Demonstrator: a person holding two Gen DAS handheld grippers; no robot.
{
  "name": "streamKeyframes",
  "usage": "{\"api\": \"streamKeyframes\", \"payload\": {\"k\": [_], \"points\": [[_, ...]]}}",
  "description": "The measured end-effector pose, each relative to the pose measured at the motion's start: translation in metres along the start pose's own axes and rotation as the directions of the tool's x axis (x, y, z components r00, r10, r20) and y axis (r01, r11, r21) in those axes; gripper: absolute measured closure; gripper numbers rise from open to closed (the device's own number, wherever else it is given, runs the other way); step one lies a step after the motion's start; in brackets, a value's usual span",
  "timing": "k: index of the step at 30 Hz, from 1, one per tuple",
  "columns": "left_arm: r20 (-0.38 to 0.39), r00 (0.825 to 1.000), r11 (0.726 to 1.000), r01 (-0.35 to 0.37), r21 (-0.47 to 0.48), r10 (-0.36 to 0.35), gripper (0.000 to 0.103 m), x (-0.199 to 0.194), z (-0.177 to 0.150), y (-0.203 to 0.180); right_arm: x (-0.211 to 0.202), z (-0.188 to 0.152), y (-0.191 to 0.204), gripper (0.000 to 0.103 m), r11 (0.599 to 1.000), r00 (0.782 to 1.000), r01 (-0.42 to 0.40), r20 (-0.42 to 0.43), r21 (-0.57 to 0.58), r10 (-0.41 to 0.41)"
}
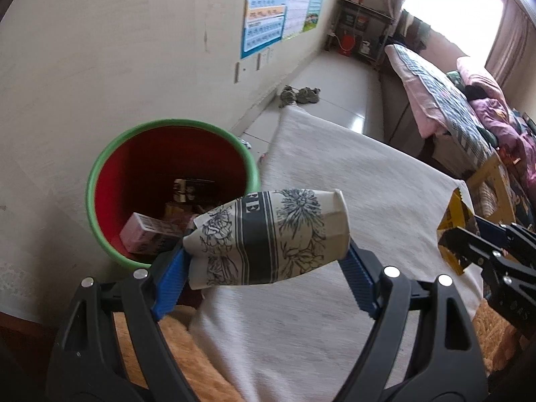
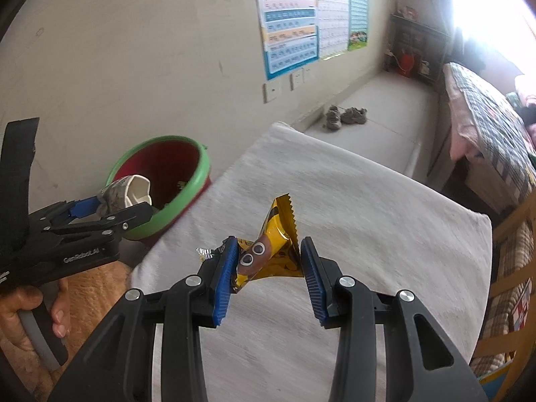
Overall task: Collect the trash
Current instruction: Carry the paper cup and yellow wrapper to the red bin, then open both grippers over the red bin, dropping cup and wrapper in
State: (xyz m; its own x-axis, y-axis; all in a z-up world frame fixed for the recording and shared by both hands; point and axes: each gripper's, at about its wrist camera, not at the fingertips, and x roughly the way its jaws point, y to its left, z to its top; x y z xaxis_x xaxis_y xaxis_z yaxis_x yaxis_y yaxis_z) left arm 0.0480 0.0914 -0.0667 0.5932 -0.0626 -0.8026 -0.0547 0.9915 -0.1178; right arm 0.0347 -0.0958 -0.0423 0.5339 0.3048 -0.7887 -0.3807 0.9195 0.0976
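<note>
One cup (image 1: 268,238); one wrapper (image 2: 268,251)

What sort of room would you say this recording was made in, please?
Most likely a lived-in bedroom at home: a bed with a checked quilt stands by a curtained window, learning charts hang on the wall, and a pair of shoes lies on the floor.

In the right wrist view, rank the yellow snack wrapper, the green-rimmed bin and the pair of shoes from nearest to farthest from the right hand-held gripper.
1. Yellow snack wrapper: gripped in the right hand-held gripper.
2. Green-rimmed bin: left, past the cloth's edge.
3. Pair of shoes: far back, on the floor by the wall.
</note>
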Motion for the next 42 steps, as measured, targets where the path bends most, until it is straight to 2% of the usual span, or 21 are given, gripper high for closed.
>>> {"api": "streamKeyframes", "payload": {"k": [3, 5, 10, 16, 17, 18, 20, 21, 25, 27, 30, 34, 36, 39, 42], "points": [[0.003, 1.0, 1.0, -0.021, -0.019, 0.021, 0.023, 0.002, 0.003, 0.014, 0.009, 0.009, 0.013, 0.064, 0.999, 1.0, -0.031, -0.002, -0.021, 0.031], [-0.002, 0.999, 0.998, -0.042, -0.035, 0.042, 0.023, 0.005, 0.005, 0.025, 0.018, 0.017, 0.02, 0.064, 0.997, 0.996, -0.083, -0.011, -0.004, 0.083], [-0.005, 0.995, 0.99, -0.102, -0.097, 0.102, 0.023, 0.015, 0.014, 0.061, 0.046, 0.05, 0.038, 0.064, 0.974, 0.976, -0.215, -0.014, 0.066, 0.216], [-0.042, 0.984, 0.963, -0.177, -0.202, 0.172, 0.023, 0.038, 0.026, 0.11, 0.082, 0.094, 0.06, 0.064, 0.945, 0.953, -0.3, -0.009, 0.129, 0.303], [-0.047, 0.983, 0.959, -0.186, -0.212, 0.18, 0.023, 0.041, 0.028, 0.116, 0.087, 0.1, 0.064, 0.062, 0.941, 0.949, -0.312, -0.006, 0.132, 0.315], [-0.05, 0.981, 0.956, -0.194, -0.22, 0.188, 0.023, 0.044, 0.03, 0.122, 0.091, 0.106, 0.067, 0.055, 0.936, 0.945, -0.324, 0.002, 0.135, 0.326], [-0.065, 0.972, 0.944, -0.233, -0.234, 0.224, 0.012, 0.049, 0.031, 0.131, 0.097, 0.115, 0.07, 0.041, 0.919, 0.931, -0.364, 0.021, 0.154, 0.365], [-0.064, 0.97, 0.939, -0.242, -0.245, 0.233, 0.011, 0.049, 0.031, 0.133, 0.099, 0.118, 0.071, 0.036, 0.909, 0.923, -0.383, 0.032, 0.166, 0.383], [-0.05, 0.968, 0.915, -0.248, -0.317, 0.245, 0.009, 0.042, 0.026, 0.145, 0.096, 0.124, 0.067, 0.034, 0.889, 0.908, -0.418, 0.059, 0.189, 0.414], [-0.035, 0.97, 0.915, -0.24, -0.324, 0.242, 0.009, 0.035, 0.02, 0.142, 0.086, 0.12, 0.059, 0.032, 0.894, 0.914, -0.406, 0.072, 0.189, 0.4], [0.007, 0.972, 0.936, -0.223, -0.273, 0.234, 0.009, 0.019, 0.018, 0.123, 0.059, 0.108, 0.042, 0.022, 0.921, 0.935, -0.349, 0.123, 0.172, 0.331], [0.089, 0.976, 0.962, -0.177, -0.206, 0.199, 0.006, -0.003, 0.027, 0.082, 0.011, 0.08, 0.015, 0.013, 0.972, 0.967, -0.191, 0.198, 0.134, 0.163], [0.123, 0.981, 0.974, -0.126, -0.191, 0.151, 0.006, -0.011, 0.036, 0.061, -0.011, 0.067, 0.002, 0.007, 0.988, 0.975, -0.084, 0.213, 0.129, 0.055], [0.188, 0.978, 0.984, -0.063, -0.168, 0.094, 0.006, -0.026, 0.041, 0.03, -0.04, 0.048, -0.014, 0.007, 0.99, 0.969, 0.045, 0.237, 0.136, -0.077], [0.234, 0.971, 0.991, -0.014, -0.133, 0.045, 0.006, -0.038, 0.047, -0.003, -0.062, 0.032, -0.029, 0.007, 0.975, 0.948, 0.148, 0.256, 0.165, -0.187]]}}
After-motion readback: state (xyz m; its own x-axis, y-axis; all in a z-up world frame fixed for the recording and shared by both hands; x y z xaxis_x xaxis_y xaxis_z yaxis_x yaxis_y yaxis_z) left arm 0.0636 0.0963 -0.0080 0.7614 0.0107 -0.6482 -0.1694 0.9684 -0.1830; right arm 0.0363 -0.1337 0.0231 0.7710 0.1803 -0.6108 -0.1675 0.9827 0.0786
